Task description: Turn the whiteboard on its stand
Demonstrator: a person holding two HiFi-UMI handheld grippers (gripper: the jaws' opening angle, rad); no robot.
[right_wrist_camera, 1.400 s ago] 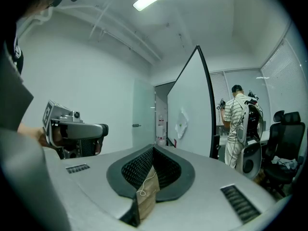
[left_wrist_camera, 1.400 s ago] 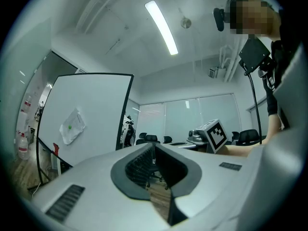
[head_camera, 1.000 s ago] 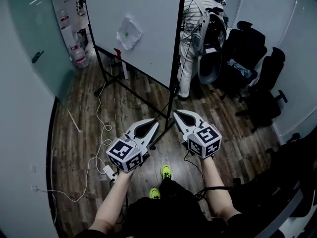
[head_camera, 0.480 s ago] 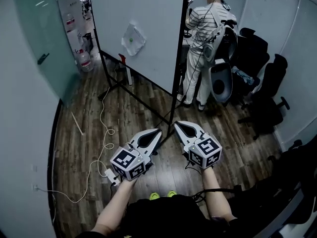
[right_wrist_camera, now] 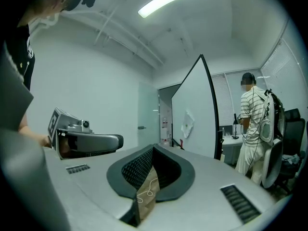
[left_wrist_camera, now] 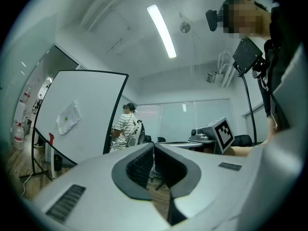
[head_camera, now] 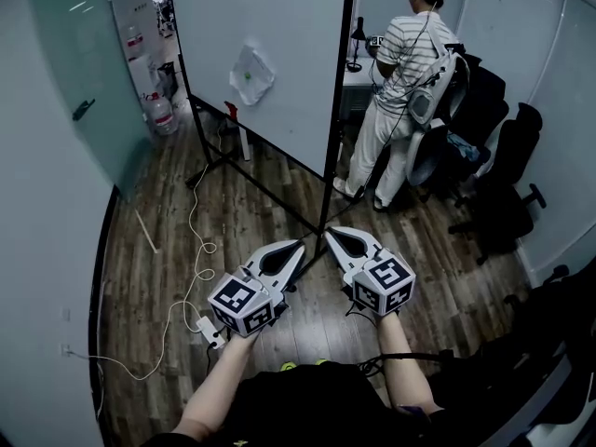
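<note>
The whiteboard (head_camera: 279, 54) stands upright in a black wheeled stand (head_camera: 326, 189), a few steps ahead of me, with a crumpled white paper (head_camera: 251, 73) stuck on it. It also shows in the left gripper view, whiteboard (left_wrist_camera: 79, 114), and edge-on in the right gripper view, whiteboard (right_wrist_camera: 195, 117). My left gripper (head_camera: 298, 245) and right gripper (head_camera: 331, 233) hang side by side over the floor, short of the stand's near foot, touching nothing. Both are shut with nothing between the jaws: left gripper (left_wrist_camera: 154, 146), right gripper (right_wrist_camera: 153, 148).
A person in a striped shirt (head_camera: 400, 82) stands behind the board's right edge at a desk. Black office chairs (head_camera: 494, 194) crowd the right side. A white cable (head_camera: 191, 250) and power strip (head_camera: 207, 329) lie on the wood floor at left, beside a glass wall (head_camera: 65, 91).
The head view has lifted, so more of the whiteboard shows. The person in stripes has stepped to the right. Both grippers have stayed about where they were.
</note>
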